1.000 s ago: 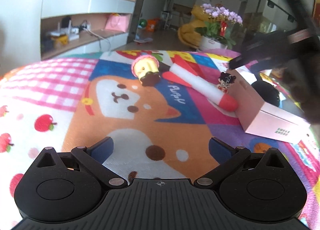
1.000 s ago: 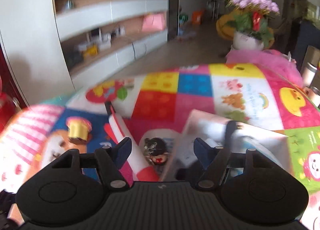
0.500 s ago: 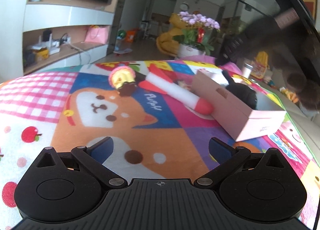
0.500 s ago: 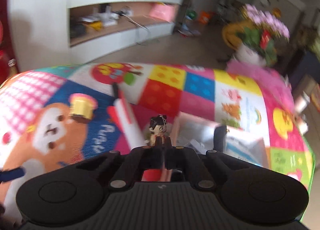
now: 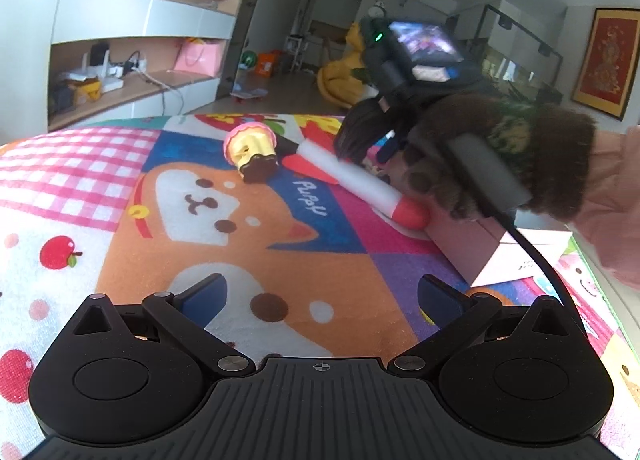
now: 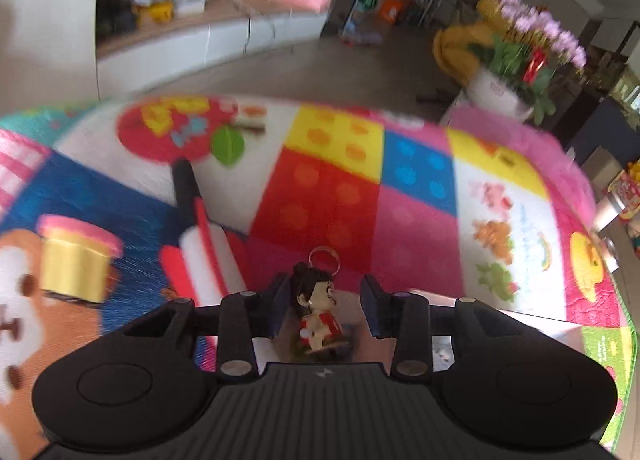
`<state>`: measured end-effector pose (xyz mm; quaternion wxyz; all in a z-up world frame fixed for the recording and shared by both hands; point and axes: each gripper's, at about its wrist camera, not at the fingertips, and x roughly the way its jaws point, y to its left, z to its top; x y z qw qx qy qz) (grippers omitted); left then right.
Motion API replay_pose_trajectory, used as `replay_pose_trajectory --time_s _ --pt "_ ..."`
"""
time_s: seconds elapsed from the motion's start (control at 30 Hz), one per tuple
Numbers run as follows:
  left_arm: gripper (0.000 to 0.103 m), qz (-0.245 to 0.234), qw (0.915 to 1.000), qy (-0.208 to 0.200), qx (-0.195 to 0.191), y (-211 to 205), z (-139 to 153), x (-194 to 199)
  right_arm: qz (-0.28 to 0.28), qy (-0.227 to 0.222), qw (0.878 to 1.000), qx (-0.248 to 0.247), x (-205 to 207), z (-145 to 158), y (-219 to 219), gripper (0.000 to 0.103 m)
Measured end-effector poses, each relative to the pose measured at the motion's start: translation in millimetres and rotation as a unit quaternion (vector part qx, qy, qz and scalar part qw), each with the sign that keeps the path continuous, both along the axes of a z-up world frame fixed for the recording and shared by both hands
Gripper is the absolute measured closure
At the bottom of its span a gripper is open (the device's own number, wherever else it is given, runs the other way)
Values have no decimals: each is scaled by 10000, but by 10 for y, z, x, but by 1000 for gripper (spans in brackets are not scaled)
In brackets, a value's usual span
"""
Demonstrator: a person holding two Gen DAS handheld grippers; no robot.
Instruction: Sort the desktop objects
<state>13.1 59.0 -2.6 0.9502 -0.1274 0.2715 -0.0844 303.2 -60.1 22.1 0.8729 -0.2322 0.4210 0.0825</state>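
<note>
A small doll keychain [image 6: 316, 310] with black hair and red dress lies between the open fingers of my right gripper [image 6: 325, 310], over the pink box's [image 6: 440, 344] edge; whether it touches a finger is unclear. A red-and-white toy rocket [image 5: 360, 184] [image 6: 208, 256] lies beside the box [image 5: 480, 244]. A pink-and-yellow cupcake toy [image 5: 252, 150] [image 6: 76, 260] lies on its side to the left. My left gripper [image 5: 320, 296] is open and empty, low over the mat. The right gripper body [image 5: 412, 72] and gloved hand hover above the box.
A colourful cartoon mat [image 5: 224, 220] covers the table. A flower pot [image 6: 508, 92] stands on the floor beyond the far edge. Shelving [image 5: 132, 72] lines the back wall. The mat's right edge [image 6: 624, 320] drops off near the box.
My right gripper was shut on the doll keychain half a second ago; its fingers have now opened and the doll sits lower over the box. My left gripper stayed open.
</note>
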Motion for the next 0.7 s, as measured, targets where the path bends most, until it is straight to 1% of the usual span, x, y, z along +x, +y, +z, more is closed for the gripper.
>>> replay_pose_trajectory --time_s 0.07,0.1,0.17,0.23,0.3,0.37,0.47,0.53,0.6,0.63,0.7 --pt "0 -23 10000 -35 11 -2 5 -12 73 -27 9998 -177 -5 -38 45 67" --pt "0 -36 10000 -68 39 -10 11 -24 121 3 9996 -245 -27 -41 60 75" --pt "0 -43 9999 -81 142 -42 19 -40 166 10 9995 -284 -111 -16 42 75" --pt "0 -130 9997 -90 171 -58 21 -40 335 -43 9993 -129 -269 68 -4 75" --pt "0 -263 9994 -129 208 -85 25 -54 446 34 9989 133 -486 181 -85 75" --pt "0 -403 9986 -180 287 -130 27 -68 656 393 9953 593 -731 286 -180 75" --pt "0 -643 9974 -142 294 -175 24 -76 956 703 9885 940 -1177 378 -300 75" --pt "0 -754 9965 -44 363 -214 17 -74 1045 797 9845 1159 -1443 447 -429 76" --pt "0 -838 9953 -7 480 -263 15 -95 973 897 9791 1542 -1666 525 -641 76" --pt "0 -896 9946 9 519 -288 13 -110 915 876 9774 1691 -1780 558 -759 76" --pt "0 -984 9936 80 554 -333 5 -130 752 684 9783 1803 -1998 600 -984 76"
